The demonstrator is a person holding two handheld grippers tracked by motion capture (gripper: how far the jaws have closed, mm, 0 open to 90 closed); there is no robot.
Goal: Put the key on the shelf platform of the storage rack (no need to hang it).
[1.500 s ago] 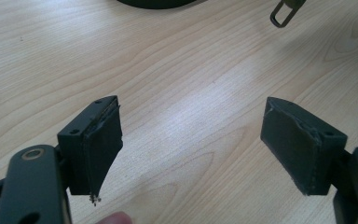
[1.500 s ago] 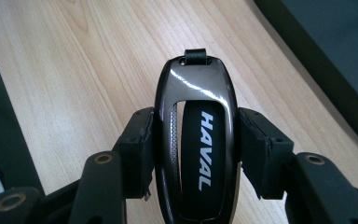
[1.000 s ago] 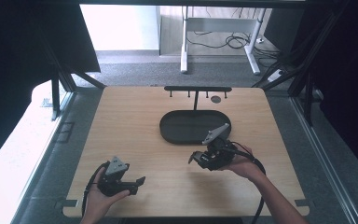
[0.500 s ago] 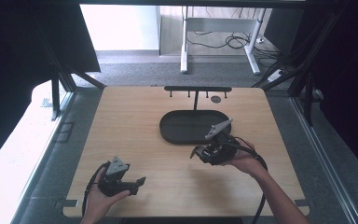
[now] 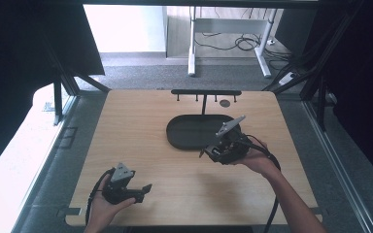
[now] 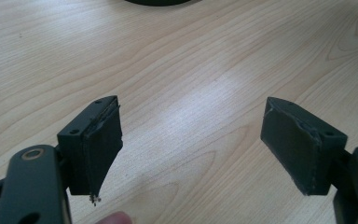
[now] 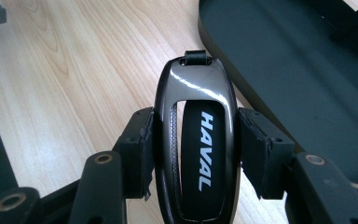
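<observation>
Glossy dark plastic with a chrome-like sheen makes up the car key fob [image 7: 196, 140], printed HAVAL in white along its black centre panel; the right gripper [image 7: 195, 154] has it clamped across its width, one pad pressing each long edge, so the jaws stand closed on it as far as the fob's body allows. In the high view that right gripper [image 5: 222, 149] sits just at the near rim of the oval black tray [image 5: 184, 138], raised a little above the wooden table [image 5: 141, 121]; whether the fob touches the table I cannot tell. The fob's long axis runs along the gripper's own line, straight out between the jaws; its end with the small strap loop [image 7: 196, 57] points away from the hand, toward the bare wood just beside the tray's edge, and the lettering reads toward that loop end.

By my reading the step in hand is the carry: the fob is grasped and held near the tray, not yet set down. Behind the tray stands a black hook rack [image 5: 205, 92], so the target could be either; the next move calls for bringing the fob over the tray's floor or, for hanging, steering the loop onto a peg, which would need finer aim.

The left gripper [image 6: 191, 149] rests near the table's front edge, jaws spread wide, holding nothing; bare wood lies between its pads.
</observation>
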